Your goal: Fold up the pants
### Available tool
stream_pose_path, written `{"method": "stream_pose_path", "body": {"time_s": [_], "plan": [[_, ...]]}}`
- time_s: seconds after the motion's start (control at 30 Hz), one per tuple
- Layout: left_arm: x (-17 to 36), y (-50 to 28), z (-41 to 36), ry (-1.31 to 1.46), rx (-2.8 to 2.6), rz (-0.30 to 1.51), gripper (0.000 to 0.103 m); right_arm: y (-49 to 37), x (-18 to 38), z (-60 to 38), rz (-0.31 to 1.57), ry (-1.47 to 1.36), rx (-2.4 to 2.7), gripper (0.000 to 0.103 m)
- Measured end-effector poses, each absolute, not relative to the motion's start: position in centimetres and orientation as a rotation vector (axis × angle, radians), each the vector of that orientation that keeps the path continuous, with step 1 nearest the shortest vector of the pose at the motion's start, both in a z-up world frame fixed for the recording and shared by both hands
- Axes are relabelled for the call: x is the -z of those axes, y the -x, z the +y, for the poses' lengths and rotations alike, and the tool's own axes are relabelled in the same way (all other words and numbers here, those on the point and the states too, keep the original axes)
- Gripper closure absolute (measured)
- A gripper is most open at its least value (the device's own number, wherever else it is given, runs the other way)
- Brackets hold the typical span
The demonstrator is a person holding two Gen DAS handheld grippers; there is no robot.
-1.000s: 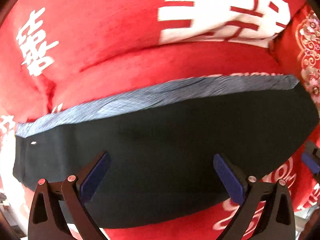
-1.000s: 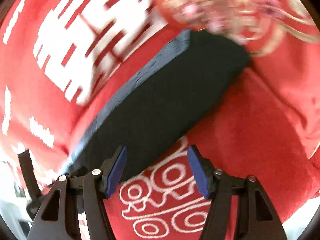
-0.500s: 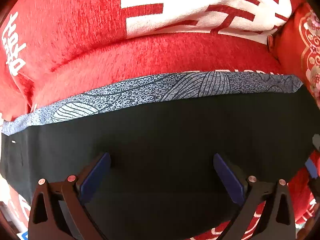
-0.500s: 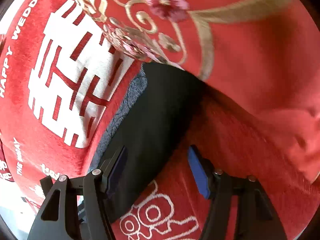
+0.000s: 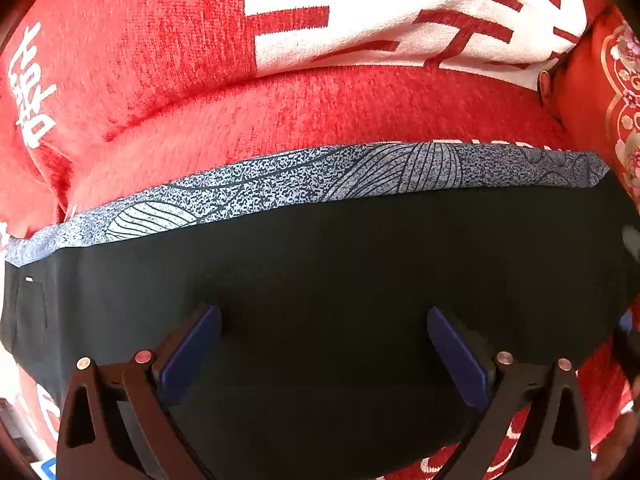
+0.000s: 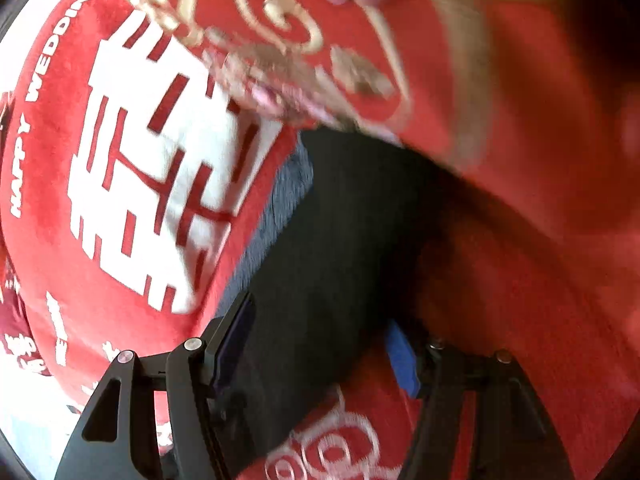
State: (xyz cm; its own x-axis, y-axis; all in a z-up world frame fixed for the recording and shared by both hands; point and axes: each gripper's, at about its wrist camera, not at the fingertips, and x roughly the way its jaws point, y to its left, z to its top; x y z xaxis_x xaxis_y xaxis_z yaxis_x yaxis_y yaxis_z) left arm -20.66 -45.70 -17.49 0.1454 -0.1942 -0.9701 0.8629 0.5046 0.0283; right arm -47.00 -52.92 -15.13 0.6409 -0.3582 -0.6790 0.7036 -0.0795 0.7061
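Observation:
The black pants (image 5: 320,264) lie folded into a long band on a red blanket, with a grey-blue patterned layer (image 5: 304,184) showing along the far edge. My left gripper (image 5: 324,352) is open, its blue-padded fingers spread wide over the middle of the black cloth. In the right wrist view the pants (image 6: 340,232) run as a dark strip away from me. My right gripper (image 6: 320,344) is open and straddles the near end of that strip, one finger on each side. The view is blurred by motion.
A red blanket with large white characters (image 5: 400,16) covers the surface, and it also shows in the right wrist view (image 6: 152,184). A red embroidered cushion or cover with gold and pink flowers (image 6: 320,52) lies at the far end of the pants.
My left gripper has come down closer over the pants. My right gripper has swung round and advanced until its open fingers straddle the pants' end.

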Motion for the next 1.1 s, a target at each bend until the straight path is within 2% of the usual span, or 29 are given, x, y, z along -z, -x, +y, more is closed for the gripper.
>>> {"method": "stream_pose_path", "body": {"time_s": [0.13,0.17,0.2,0.23,0.27,0.3,0.47,0.57,0.67,0.9,1.1], "plan": [[17.7,20.4,-45.5,-0.697,0.873,1.191,0.000,45.8,15.2,-54.2,0.316,-1.339,0.964,0.036],[17.6,20.4,-45.5,-0.699,0.875,1.198,0.000,45.6,15.1,-54.3,0.326,-1.348,0.973,0.045],[17.4,20.3,-45.6,-0.705,0.870,1.208,0.000,45.5,15.0,-54.4,0.356,-1.370,0.986,0.072],[17.2,20.2,-45.6,-0.705,0.872,1.212,0.007,45.5,15.0,-54.4,0.408,-1.385,1.007,0.084],[16.6,20.4,-45.6,-0.700,0.885,1.209,0.024,45.5,14.9,-54.4,0.431,-1.387,1.010,0.088],[15.9,20.8,-45.7,-0.706,0.913,1.201,0.028,45.4,14.4,-54.2,0.438,-1.372,1.009,0.089],[14.0,22.8,-45.3,-0.643,1.046,1.199,0.028,42.9,9.8,-53.7,0.530,-1.146,0.971,0.089],[16.0,24.6,-46.0,-0.591,1.116,1.257,0.028,41.7,8.0,-53.6,0.561,-1.069,0.941,0.089],[16.4,25.9,-45.8,-0.611,1.123,1.118,0.027,40.5,7.4,-53.4,0.605,-1.036,0.903,0.089],[15.4,23.5,-45.3,-0.558,1.189,1.228,0.027,36.7,4.2,-51.6,0.674,-0.858,0.872,0.090],[12.9,17.7,-40.4,-0.493,1.111,1.255,0.027,31.3,0.7,-48.0,0.751,-0.647,0.805,0.089]]}}
